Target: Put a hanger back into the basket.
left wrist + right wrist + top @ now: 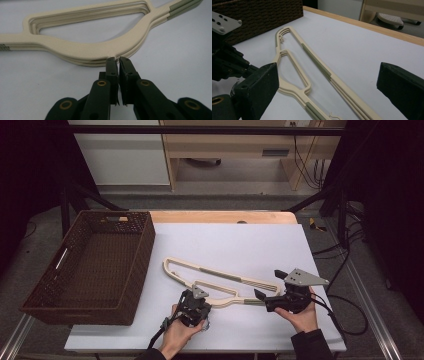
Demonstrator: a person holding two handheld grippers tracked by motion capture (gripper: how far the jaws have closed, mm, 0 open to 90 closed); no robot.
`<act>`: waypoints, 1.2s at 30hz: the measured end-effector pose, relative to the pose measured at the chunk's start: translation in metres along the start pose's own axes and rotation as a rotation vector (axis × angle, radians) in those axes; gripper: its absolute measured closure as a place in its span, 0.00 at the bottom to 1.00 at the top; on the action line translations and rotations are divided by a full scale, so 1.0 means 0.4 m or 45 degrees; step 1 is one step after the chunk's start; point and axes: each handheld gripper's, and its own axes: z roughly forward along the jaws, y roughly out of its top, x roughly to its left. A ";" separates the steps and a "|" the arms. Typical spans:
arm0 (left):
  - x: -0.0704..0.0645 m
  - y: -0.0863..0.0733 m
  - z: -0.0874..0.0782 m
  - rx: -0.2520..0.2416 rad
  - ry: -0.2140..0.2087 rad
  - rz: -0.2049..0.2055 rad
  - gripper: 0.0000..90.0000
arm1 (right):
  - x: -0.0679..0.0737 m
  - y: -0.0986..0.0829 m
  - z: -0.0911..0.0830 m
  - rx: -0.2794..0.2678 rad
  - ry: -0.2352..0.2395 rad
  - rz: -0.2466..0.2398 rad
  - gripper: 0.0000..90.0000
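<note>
A stack of cream hangers [216, 273] with grey-green grip strips lies flat on the white table top [240, 245]. My left gripper [199, 295] is shut, and its tips [117, 60] touch the curved near edge of the hangers [87, 48]. I cannot tell whether anything thin is pinched between them. My right gripper [268, 283] stands wide open over the stack's right end, one jaw on each side of the hangers [294, 62]. The right gripper view [327, 75] also shows the left gripper [227, 62] farther off at the left.
A dark brown wicker basket [145, 250] stands empty at the table's left, close to the hangers' far end. A wooden table edge [225, 216] runs along the back. Cables trail off the right side [345, 315].
</note>
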 end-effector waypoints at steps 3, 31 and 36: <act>-0.001 -0.005 0.006 -0.015 0.012 -0.009 0.93 | 0.001 0.000 0.000 -0.002 0.002 0.002 0.05; 0.016 0.034 -0.065 0.015 0.064 0.123 0.99 | 0.051 -0.029 0.078 0.151 0.120 -0.045 0.14; 0.021 0.043 -0.079 0.008 0.045 0.122 0.99 | 0.078 -0.049 0.122 0.248 0.160 -0.093 0.19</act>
